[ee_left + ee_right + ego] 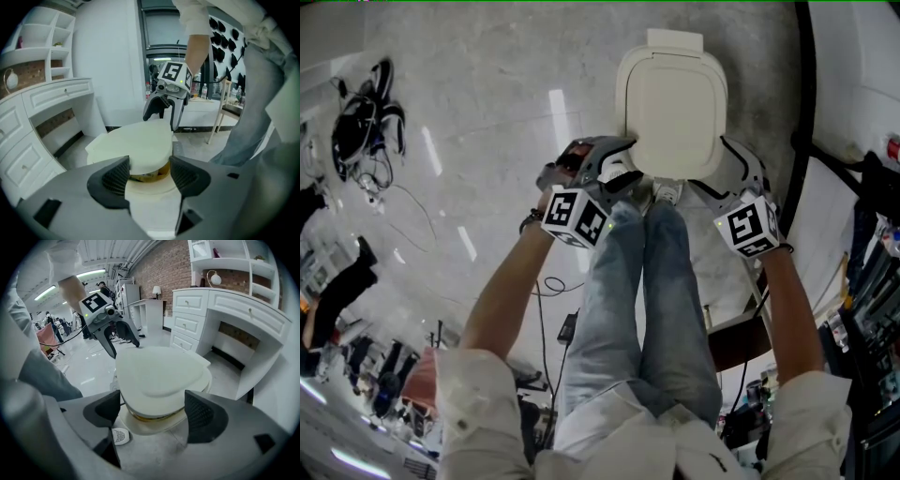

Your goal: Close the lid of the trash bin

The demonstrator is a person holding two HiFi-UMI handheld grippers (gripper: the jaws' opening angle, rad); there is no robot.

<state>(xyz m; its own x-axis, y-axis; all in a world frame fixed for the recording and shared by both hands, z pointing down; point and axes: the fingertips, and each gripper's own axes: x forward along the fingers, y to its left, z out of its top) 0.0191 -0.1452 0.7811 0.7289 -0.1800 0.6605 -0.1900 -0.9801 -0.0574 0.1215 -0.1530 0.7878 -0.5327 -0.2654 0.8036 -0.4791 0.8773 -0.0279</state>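
The trash bin stands on the floor in front of the person's feet, with its cream lid (672,103) lying almost flat. A thin gap at the near rim shows something yellow inside. My left gripper (614,169) is at the lid's near left corner. In the left gripper view its jaws (149,174) stand apart with the lid's edge (136,143) between the pads, not pressed. My right gripper (733,164) is at the near right corner. Its jaws (154,411) also stand wide, on either side of the lid (159,373) without touching it.
The person's jeans legs (647,300) and a white shoe (117,436) are right next to the bin. A white desk with drawers (225,310) stands close beside it. A dark stool (741,337) is at the right, and cables (366,122) lie on the floor at the far left.
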